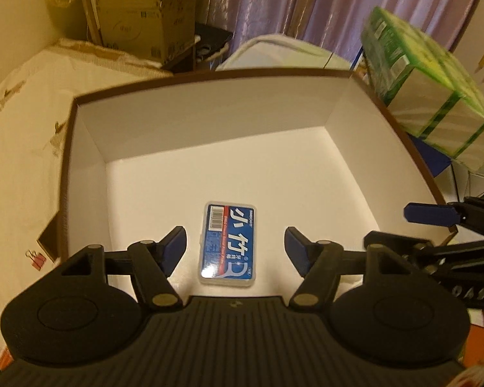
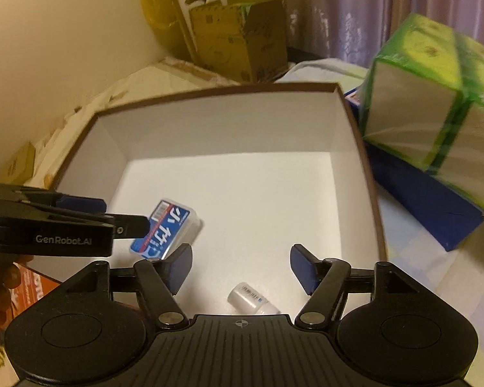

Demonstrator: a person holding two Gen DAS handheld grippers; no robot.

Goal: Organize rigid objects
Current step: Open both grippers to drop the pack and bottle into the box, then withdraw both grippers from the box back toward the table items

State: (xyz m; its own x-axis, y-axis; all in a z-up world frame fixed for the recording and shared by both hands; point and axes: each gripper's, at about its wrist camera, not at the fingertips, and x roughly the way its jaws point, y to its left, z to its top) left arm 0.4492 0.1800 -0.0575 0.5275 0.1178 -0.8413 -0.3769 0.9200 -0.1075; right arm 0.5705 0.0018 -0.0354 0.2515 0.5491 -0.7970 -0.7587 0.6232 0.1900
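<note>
A brown-rimmed box with white inside [image 1: 80,129] [image 2: 355,129] stands in front of both grippers. A clear flat case with a blue label [image 1: 228,245] lies on its floor; it also shows in the right wrist view [image 2: 164,230]. My left gripper [image 1: 235,251] is open above the case, fingers apart on either side, not touching it. A small white bottle [image 2: 250,300] lies on the box floor below my right gripper [image 2: 241,267], which is open and empty. The left gripper shows in the right wrist view [image 2: 113,216]. The right gripper's fingers [image 1: 429,214] show in the left wrist view.
A green-wrapped pack [image 1: 429,96] [image 2: 435,103] stands right of the box on a blue item [image 2: 429,206]. Cardboard boxes [image 1: 138,16] [image 2: 242,38] stand behind, before purple curtains [image 1: 306,3]. A patterned cloth [image 1: 22,135] lies at the left.
</note>
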